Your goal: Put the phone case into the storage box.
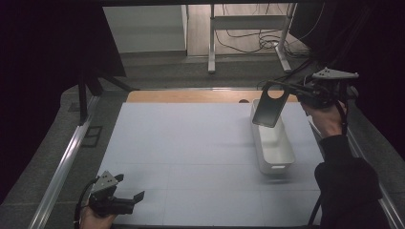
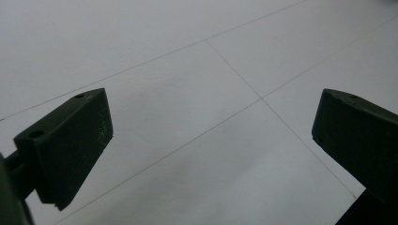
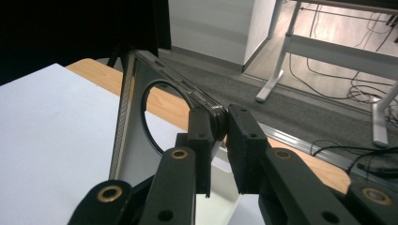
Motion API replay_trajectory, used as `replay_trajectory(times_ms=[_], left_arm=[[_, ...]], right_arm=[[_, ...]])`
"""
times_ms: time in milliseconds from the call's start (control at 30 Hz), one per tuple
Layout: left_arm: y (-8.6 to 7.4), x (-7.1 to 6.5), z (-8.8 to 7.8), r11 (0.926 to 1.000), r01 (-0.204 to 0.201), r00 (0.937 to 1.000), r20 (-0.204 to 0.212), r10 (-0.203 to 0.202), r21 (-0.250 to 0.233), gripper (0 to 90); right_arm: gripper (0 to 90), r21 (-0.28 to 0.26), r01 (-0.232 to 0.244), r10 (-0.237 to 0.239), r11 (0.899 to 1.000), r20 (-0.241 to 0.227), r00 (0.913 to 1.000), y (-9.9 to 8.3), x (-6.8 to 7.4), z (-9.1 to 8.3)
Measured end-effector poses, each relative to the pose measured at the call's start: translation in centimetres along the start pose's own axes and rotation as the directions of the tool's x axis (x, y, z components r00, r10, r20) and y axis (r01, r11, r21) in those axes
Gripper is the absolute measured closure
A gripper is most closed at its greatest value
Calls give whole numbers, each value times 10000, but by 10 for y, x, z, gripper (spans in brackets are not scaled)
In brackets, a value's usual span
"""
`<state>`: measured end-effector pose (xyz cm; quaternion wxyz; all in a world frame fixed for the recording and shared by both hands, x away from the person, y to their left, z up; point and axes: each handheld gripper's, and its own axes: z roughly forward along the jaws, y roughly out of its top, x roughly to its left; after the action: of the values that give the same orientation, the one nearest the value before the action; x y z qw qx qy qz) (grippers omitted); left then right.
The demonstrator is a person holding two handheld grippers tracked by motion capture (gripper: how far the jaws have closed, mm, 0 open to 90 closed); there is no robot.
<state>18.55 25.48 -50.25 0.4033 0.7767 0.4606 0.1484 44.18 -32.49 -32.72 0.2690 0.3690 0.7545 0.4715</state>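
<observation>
1. Phone case, dark with a big round camera cut-out near its top, hangs in the air over the far end of the white bin, pinched by one corner so that its long body slopes down toward the bin's opening.
2. Holding it by an upper corner leaves the rest of the case free and the bin's mouth unblocked; that looks to me like a grip chosen for dropping or lowering the case straight into the bin.
3. Right gripper is clamped on that corner: in its own view the two black jaws stand almost together with the case's rim squeezed between them, and the cut-out shows just to the left of the jaws.
4. White bin sits on the pale table at the right side, lengthwise away from the person, and I see nothing inside it.
5. Left gripper rests low at the near left corner of the table, well apart from the case and the bin, likely parked out of the way because one hand is enough for this.
6. Its jaws stand wide apart with bare table between them; it grasps nothing.
</observation>
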Motion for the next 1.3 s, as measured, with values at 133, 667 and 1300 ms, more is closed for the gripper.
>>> replay_trajectory(times_ms=[133,667,1300], left_arm=[[0,-1,0,10000,-19,10000,-6,19,13,0],[0,0,1,10000,-32,10000,10,32,63,0],[1,0,1,10000,-17,10000,30,17,91,0]], right_arm=[[796,-66,44,-43,10000,131,9999,1,-8,2],[797,-17,477,-475,9989,538,9974,5,-24,17],[797,222,1062,-1076,9941,765,9912,1,-34,43]])
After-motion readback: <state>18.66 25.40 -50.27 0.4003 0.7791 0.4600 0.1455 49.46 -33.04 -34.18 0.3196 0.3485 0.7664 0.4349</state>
